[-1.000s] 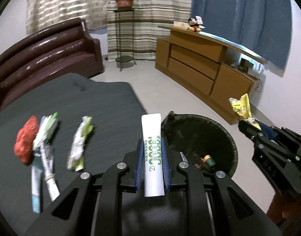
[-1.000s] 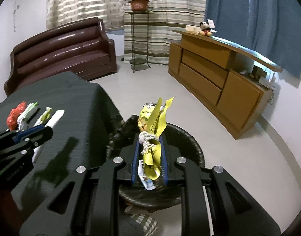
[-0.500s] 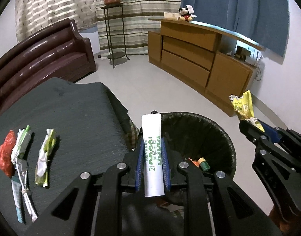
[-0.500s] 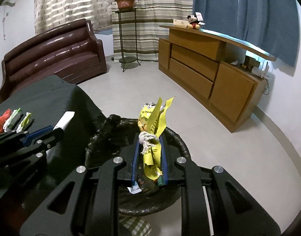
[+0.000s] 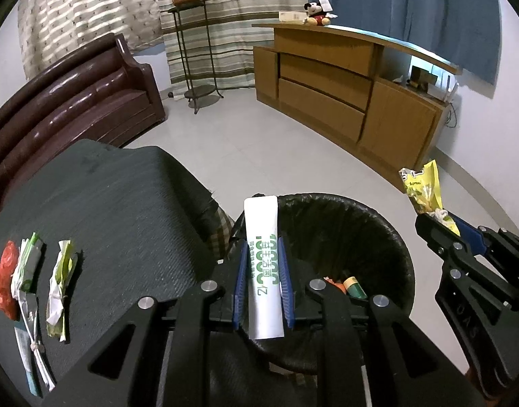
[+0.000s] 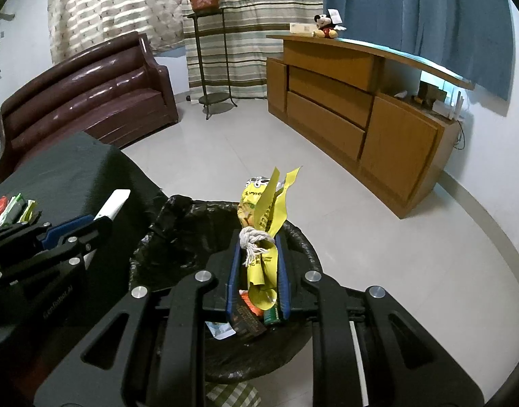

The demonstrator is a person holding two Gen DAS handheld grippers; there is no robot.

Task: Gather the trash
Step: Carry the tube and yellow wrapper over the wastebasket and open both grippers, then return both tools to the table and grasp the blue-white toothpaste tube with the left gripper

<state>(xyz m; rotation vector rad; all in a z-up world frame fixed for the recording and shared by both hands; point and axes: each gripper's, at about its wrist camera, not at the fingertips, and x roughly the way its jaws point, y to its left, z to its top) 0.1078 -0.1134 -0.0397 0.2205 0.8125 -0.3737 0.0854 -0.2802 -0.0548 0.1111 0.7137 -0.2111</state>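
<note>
L gripper (image 5: pixel 263 278): jaws clamped on a white tube (image 5: pixel 262 264) w/ green print, held lengthwise, its far end sticking out past the tips and its near end poking back behind the blue pads (image 5: pixel 240 281). Just beyond and below the tips, to their right: the bin (image 5: pixel 378 224), black-bag lined, w/ a few bits of trash at the bottom incl. a green-and-yellow piece (image 5: pixel 354 286). The tube's far end sits over the bin's near-left rim. R gripper (image 6: pixel 257 264): jaws clamped on a yellow wrapper (image 6: pixel 264 224) tied w/ a white string knot (image 6: pixel 254 240); wrapper fans out past the tips, lower end hangs between the pads. Straight under those jaws is the open bin, more scraps showing inside. Each gripper shows in the other's view: R one off to the right of the L jaws, L one off to the left of the R jaws, both near the bin. Left of the L jaws, on the dark counter (image 5: pixel 123 210): remaining trash in a row – green-white wrapper (image 5: pixel 60 281) nearest, then a white-green bundle (image 5: pixel 26 268), then a red piece (image 5: pixel 4 278), plus a thin tube (image 5: pixel 25 349) tied w/ string nearer the camera. Far beyond: sofa (image 5: pixel 72 101), plant stand (image 5: pixel 191 51), wood cabinet (image 5: pixel 344 84).
</note>
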